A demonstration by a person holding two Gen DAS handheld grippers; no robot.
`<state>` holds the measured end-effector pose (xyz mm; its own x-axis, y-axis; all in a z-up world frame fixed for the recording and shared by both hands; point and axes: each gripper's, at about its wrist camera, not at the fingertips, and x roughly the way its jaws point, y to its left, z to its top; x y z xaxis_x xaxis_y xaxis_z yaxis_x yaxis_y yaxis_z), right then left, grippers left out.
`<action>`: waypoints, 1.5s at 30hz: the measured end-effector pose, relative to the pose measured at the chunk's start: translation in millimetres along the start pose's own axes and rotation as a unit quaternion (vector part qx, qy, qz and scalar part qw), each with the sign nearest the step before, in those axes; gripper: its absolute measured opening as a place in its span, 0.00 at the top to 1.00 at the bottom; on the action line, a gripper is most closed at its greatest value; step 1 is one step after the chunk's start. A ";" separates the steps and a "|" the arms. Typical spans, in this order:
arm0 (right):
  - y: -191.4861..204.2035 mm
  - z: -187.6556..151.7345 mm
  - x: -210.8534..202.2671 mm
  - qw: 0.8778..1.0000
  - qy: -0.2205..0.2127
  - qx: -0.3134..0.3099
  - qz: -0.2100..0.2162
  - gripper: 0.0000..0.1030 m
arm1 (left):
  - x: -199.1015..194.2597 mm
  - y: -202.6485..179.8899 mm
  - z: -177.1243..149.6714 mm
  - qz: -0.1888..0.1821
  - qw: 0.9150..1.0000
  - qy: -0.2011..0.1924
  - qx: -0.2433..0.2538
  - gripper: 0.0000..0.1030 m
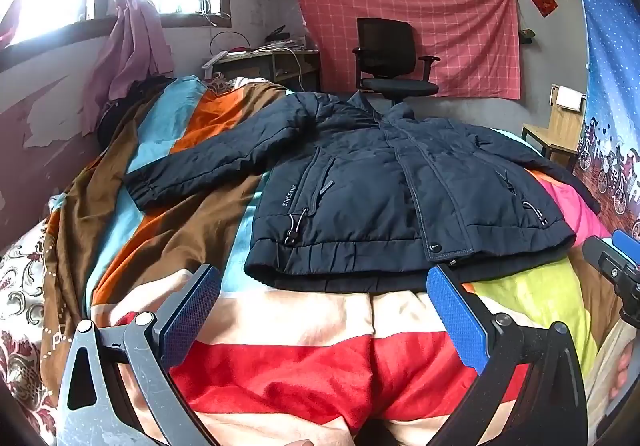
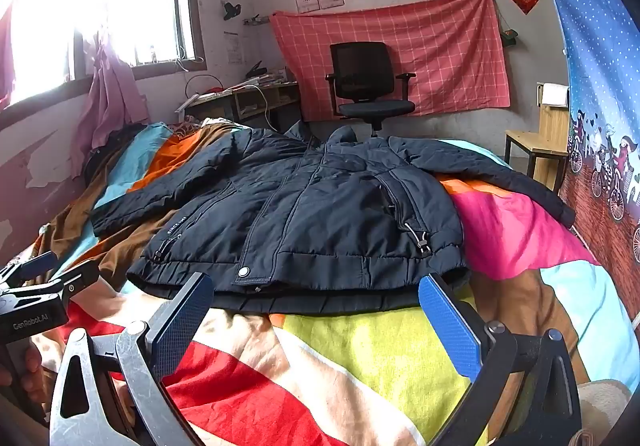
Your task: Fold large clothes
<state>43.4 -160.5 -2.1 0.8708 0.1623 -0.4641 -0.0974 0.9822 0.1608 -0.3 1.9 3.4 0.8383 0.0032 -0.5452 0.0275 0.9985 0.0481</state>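
Ahead in the left wrist view, a puffy, quilted navy jacket (image 1: 384, 198) lies front-up on a fleecy striped blanket (image 1: 288, 358); the left gripper (image 1: 323, 288) is spread, its blue textured pads empty.

Likewise the right gripper (image 2: 316, 296) gapes just short of the jacket's (image 2: 320, 214) elastic hem.

Matt quilted cloth jacket (image 1: 384, 190) lies on a fuzzy fleece blanket (image 1: 288, 374); fingers (image 1: 456, 318) have dimpled blue pads.
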 end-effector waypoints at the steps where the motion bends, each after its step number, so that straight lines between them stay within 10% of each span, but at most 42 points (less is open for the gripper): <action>1: 0.0 0.1 -0.1 1.000 0.000 0.000 0.000 0.00 | -0.1 -0.2 0.2 0.001 1.000 0.000 -0.001 0.02; 45: -0.6 -0.1 0.2 1.000 -0.001 0.002 -0.001 0.00 | -1.9 -1.4 1.3 -0.002 1.000 -0.003 0.002 0.02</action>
<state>43.5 -161.1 -2.4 0.8720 0.1600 -0.4625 -0.0940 0.9822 0.1624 -1.2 0.4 5.4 0.8415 -0.0005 -0.5402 0.0323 0.9983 0.0494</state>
